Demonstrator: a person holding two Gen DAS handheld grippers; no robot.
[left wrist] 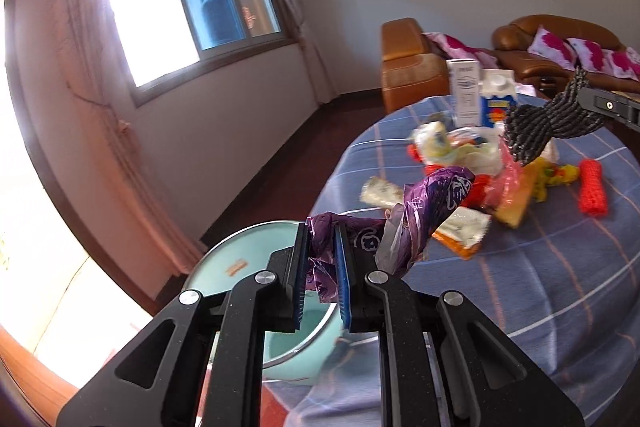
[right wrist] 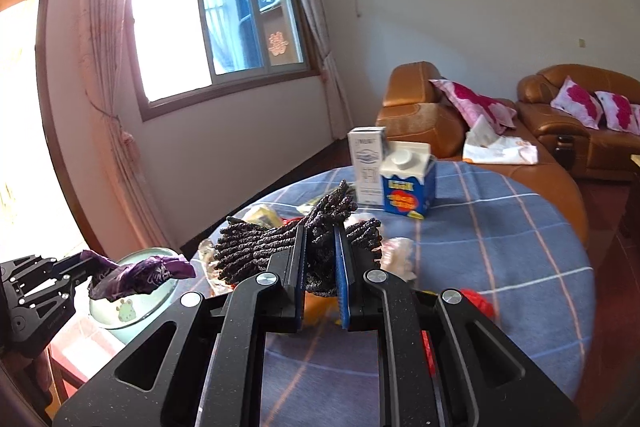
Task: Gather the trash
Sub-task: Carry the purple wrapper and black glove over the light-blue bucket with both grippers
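Observation:
My left gripper [left wrist: 322, 259] is shut on a crumpled purple plastic wrapper [left wrist: 424, 215] and holds it above the edge of the round table, over a light green bin [left wrist: 236, 263]. The wrapper also shows in the right wrist view [right wrist: 140, 275], held over the bin [right wrist: 132, 311]. My right gripper [right wrist: 320, 259] is shut on a black foam net [right wrist: 280, 247] and holds it above the table; the net also shows in the left wrist view [left wrist: 548, 127]. A pile of wrappers and bags [left wrist: 468, 179] lies on the blue checked tablecloth [left wrist: 540, 287].
Two cartons, one white [right wrist: 368, 163] and one blue [right wrist: 408, 187], stand at the table's far side. A red foam net [left wrist: 592, 187] lies on the right. Brown leather sofas [right wrist: 420, 115] with pink cushions stand behind. A window and curtain are to the left.

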